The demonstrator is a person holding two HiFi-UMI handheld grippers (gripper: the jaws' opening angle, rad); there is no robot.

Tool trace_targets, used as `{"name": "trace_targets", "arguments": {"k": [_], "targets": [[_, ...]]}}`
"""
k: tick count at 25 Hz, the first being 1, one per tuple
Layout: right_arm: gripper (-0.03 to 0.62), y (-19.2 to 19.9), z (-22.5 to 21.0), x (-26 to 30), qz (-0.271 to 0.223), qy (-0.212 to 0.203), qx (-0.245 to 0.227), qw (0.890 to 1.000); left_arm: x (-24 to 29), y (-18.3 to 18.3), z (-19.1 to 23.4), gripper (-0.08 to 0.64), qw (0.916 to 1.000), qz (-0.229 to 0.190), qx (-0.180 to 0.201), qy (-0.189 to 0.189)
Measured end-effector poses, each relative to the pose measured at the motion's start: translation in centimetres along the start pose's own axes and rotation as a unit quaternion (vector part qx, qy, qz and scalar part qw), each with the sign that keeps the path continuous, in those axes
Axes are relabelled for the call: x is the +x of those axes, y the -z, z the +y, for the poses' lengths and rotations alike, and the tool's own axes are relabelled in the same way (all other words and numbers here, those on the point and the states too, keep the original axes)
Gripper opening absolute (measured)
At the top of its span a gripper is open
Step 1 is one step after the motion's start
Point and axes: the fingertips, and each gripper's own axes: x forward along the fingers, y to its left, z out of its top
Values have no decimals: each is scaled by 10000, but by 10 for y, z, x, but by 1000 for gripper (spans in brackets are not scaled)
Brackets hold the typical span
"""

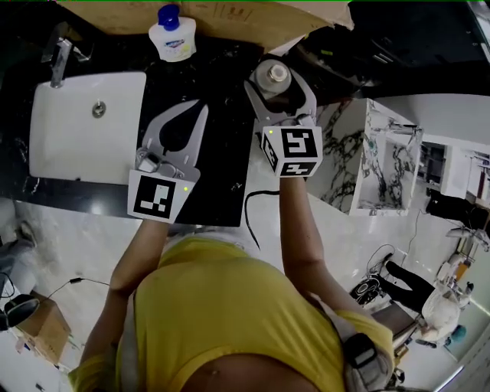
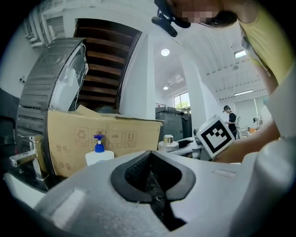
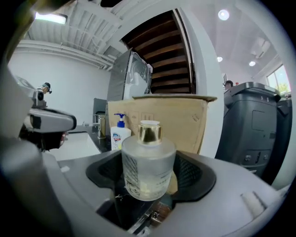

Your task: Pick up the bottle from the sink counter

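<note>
The bottle [image 3: 148,169], a squat frosted-glass one with a gold collar and a pale cap, stands upright between the jaws of your right gripper [image 1: 278,90]. The dark ribbed pads press on it from both sides, so that gripper is clamped on the bottle. From the head view it sits over the right end of the black counter [image 1: 222,180], near the edge. No view shows clearly whether its base rests on the counter or is just off it.

Your left gripper [image 1: 197,107] is well apart from the bottle, to its left and over the middle of the counter. Its jaws are closed with the tips meeting, and nothing is between them. Its marker cube [image 1: 159,196] is at the counter's near edge.

Beyond the left gripper, at the back of the counter, a white soap dispenser [image 1: 172,34] with a blue pump stands upright right against a cardboard box [image 1: 230,15]. In the right gripper view the dispenser shows just left of the bottle and farther back.

To the left of your left gripper lies the white sink basin [image 1: 61,145], set into the counter, with a chrome faucet [image 1: 57,60] at its far left corner.
</note>
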Motion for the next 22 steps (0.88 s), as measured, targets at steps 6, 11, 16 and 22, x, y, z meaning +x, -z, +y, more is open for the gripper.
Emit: {"name": "trace_targets", "arguments": {"k": [6,11,16,22], "targets": [[328,-32,5,-60,-204,554,136,9982,-22,-20,4,6,9997,-225,69,-77],[327,-52,14,-110,-309,1074,297,9933,-45,-34,0,6,9992,-366,89,-127],[327,-59,32,-154,-378,1450,516,9874,-70,-50,-9,6,9989,-435,149,-76],[327,-55,57,-185,-430,1767,590,9815,-93,-60,-19,6,9986,-492,162,-62]]}}
